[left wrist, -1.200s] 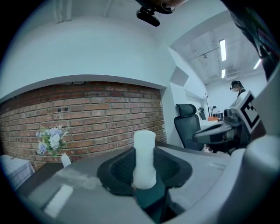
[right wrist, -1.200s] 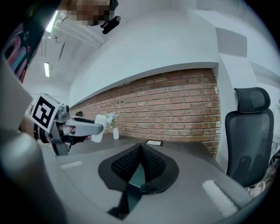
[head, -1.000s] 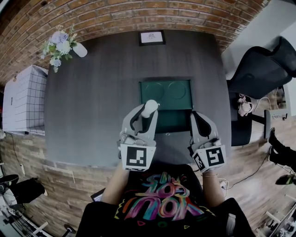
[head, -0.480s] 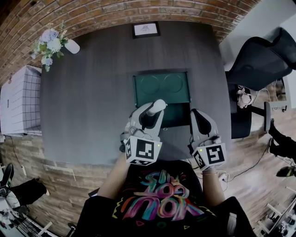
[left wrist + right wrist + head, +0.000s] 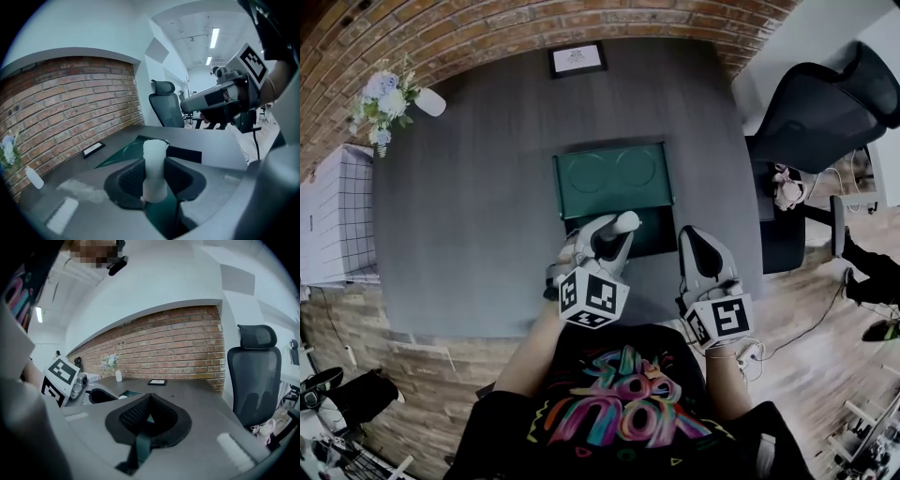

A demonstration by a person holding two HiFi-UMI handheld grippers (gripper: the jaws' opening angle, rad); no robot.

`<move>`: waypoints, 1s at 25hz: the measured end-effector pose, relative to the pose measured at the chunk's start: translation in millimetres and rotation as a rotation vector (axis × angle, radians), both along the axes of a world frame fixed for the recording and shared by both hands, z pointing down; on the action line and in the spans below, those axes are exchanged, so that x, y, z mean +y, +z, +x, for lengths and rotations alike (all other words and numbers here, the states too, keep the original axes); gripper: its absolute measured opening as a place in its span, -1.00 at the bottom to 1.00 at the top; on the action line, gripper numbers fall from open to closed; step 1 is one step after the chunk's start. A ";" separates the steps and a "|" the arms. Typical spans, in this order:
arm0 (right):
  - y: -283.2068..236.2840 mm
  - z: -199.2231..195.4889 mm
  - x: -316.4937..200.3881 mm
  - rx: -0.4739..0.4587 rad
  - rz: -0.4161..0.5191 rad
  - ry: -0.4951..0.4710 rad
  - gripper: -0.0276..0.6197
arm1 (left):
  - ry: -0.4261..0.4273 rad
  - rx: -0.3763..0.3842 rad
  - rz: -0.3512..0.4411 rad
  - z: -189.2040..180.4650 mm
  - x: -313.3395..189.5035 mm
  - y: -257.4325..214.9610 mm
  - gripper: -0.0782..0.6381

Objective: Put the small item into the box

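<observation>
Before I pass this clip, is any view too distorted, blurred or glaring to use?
Head view: heavy fisheye, the brick wall bows, but sharp. Left gripper view: black corner vignette, ceiling lights glare mildly, white item clear. Right gripper view: a mosaic patch at top, near foreground soft, jaws readable.

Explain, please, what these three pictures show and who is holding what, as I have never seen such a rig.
No robot here: a person holds a two-jaw tool in each hand. One camera sits on the head, looking down; one rides on each tool. The left hand-held gripper clamps a small white cylindrical item, close to the open dark green box on the dark grey table. The right hand-held gripper is shut and empty. A white vase of flowers sits at the far corner.
</observation>
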State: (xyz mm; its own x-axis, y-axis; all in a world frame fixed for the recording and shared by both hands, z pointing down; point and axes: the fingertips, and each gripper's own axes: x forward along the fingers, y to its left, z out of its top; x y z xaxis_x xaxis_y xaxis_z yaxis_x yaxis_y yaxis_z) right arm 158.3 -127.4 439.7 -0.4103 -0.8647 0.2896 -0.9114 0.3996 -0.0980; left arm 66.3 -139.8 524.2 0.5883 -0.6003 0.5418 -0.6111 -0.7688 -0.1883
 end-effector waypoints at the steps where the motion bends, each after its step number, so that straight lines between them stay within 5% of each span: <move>1: 0.7 1.3 0.7 -0.002 -0.002 0.001 -0.91 | 0.007 -0.006 -0.013 2.4 0.5 3.9 -0.41; 15: 8.6 5.4 0.0 -0.023 -0.018 0.007 -0.91 | 0.108 -0.137 -0.194 16.3 15.1 61.7 -0.41; 25: 13.8 4.4 3.7 -0.023 -0.040 -0.002 -0.91 | 0.138 -0.162 -0.256 21.2 21.1 80.1 -0.41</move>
State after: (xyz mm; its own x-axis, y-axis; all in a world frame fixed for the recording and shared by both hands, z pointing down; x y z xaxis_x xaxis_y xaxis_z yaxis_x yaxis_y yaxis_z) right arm 162.7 -123.7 453.5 -0.4192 -0.8516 0.3146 -0.9078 0.3971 -0.1346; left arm 87.5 -118.7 604.3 0.5487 -0.3531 0.7578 -0.4757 -0.8773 -0.0643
